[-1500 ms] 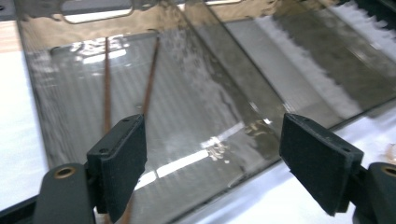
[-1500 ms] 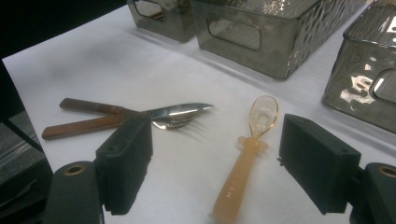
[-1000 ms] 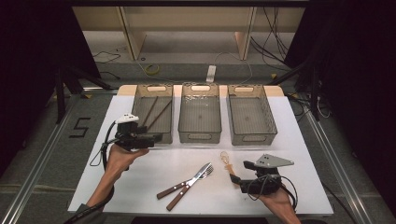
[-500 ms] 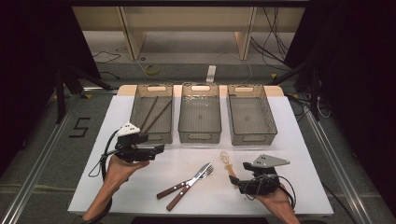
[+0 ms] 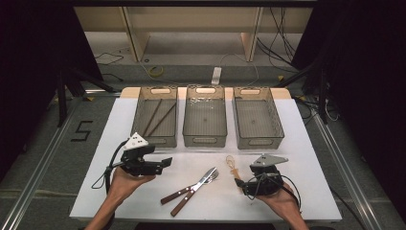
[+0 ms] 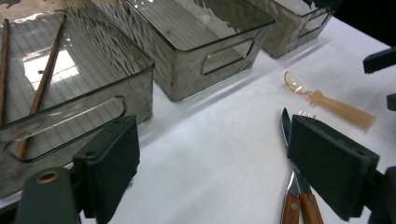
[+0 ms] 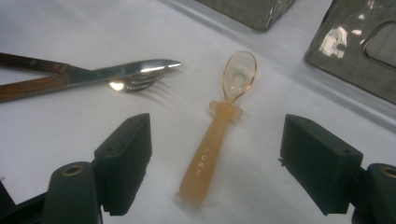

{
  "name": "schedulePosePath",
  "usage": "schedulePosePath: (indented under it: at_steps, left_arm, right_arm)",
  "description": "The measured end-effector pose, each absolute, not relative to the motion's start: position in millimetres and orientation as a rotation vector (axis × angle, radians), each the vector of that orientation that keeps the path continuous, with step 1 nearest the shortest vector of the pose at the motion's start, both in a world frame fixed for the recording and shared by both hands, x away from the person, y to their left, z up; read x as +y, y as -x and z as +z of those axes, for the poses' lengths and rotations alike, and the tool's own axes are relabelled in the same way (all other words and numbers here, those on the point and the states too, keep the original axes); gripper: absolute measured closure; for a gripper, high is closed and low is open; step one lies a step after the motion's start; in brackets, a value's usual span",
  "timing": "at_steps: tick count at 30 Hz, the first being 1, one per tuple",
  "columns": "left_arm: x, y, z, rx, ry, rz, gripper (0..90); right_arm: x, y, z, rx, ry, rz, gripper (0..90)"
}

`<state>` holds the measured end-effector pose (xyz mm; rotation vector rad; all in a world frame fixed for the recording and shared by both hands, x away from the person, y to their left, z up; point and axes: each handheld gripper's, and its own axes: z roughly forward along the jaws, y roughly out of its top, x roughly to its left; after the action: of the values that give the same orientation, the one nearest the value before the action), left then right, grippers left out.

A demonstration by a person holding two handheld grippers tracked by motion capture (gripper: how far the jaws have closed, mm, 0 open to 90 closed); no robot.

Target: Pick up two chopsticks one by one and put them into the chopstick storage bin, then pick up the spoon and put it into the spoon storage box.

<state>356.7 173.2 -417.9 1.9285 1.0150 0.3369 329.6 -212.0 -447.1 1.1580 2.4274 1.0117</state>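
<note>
Legible markings:

1. Floor marking "5" (image 5: 82, 131): dark digit on the grey floor, left of the white table (image 5: 306, 158), high view. Stands beside the metal floor rail.

2. Spoon (image 7: 217, 126): translucent orange plastic, lying on the table betw. the right gripper's jaws, right gripper view. Handle carries embossed lettering running lengthwise, approx. "LUSN"; chars small and soft, reading not certain.

No other text, brand or label legible on the grey bins, knife or fork.
</note>
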Motion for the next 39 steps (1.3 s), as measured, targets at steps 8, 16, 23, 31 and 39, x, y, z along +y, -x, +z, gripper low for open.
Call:
schedulePosePath:
  at_steps: [8, 16, 23, 31, 39]
  left_arm:
    - [173, -347, -417, 0.995, -1.932, 0.341, 16.1]
    - [171, -342, -416, 0.986, -1.935, 0.343, 16.1]
    - [169, -336, -416, 0.976, -1.94, 0.341, 15.9]
    - [169, -330, -415, 0.969, -1.929, 0.34, 15.7]
    - [171, -327, -414, 0.958, -1.912, 0.343, 15.7]
  right_arm:
    - [-207, -340, -449, 2.459, -1.184, 0.96, 25.6]
    - [-202, -347, -453, 2.495, -1.204, 0.896, 25.7]
    - [-194, -352, -458, 2.559, -1.218, 0.808, 26.2]
    - [-185, -356, -460, 2.612, -1.21, 0.708, 33.1]
    - [-180, -358, -460, 2.633, -1.195, 0.676, 44.2]
